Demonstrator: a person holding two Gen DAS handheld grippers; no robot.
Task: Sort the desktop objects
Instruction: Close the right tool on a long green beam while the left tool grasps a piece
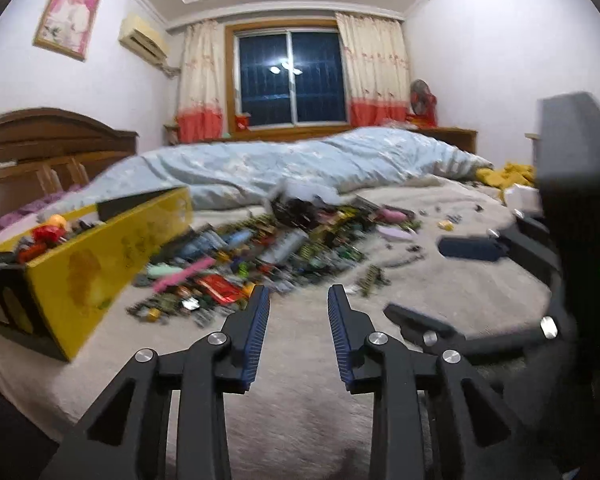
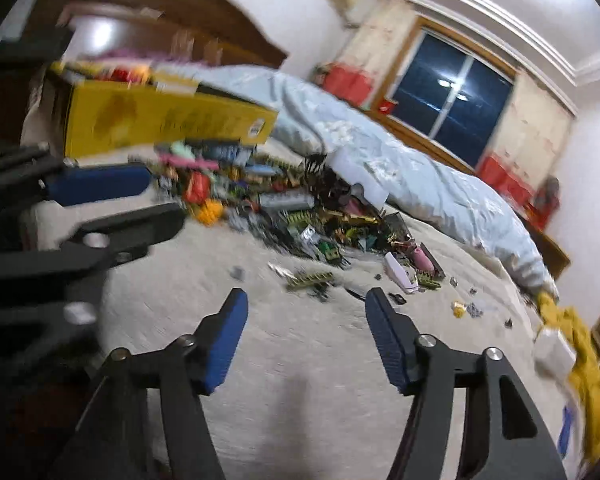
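Left wrist view: the left tool [image 1: 299, 294] is nearest, its blue-padded fingers [image 1: 257, 336] parted to a moderate gap and holding nothing, above the grey bedspread [image 1: 300, 420]. The pile of small objects [image 1: 260, 252] lies ahead on the bed, well apart from the fingertips. The yellow box [image 1: 100, 260], already holding some items, stands at the pile's left edge. The right tool [image 1: 472, 250] is seen at the right. Motion blur hides what the individual objects are.

Right wrist view: the right tool [image 2: 306, 298] stands wide and empty over bare bedspread [image 2: 300, 360]. Near its tips lie strays: a greenish comb-like strip [image 2: 312, 278] and a white-and-pink item [image 2: 398, 274]. The main pile [image 2: 284, 204] and box [image 2: 160, 120] lie beyond.

Procedure, as judged: select one isolated stray rather than the dense pile. Lower the tool with fingers straddling the object's narrow axis. Press lightly; the soft bedding may yield. Close fully before lifting.
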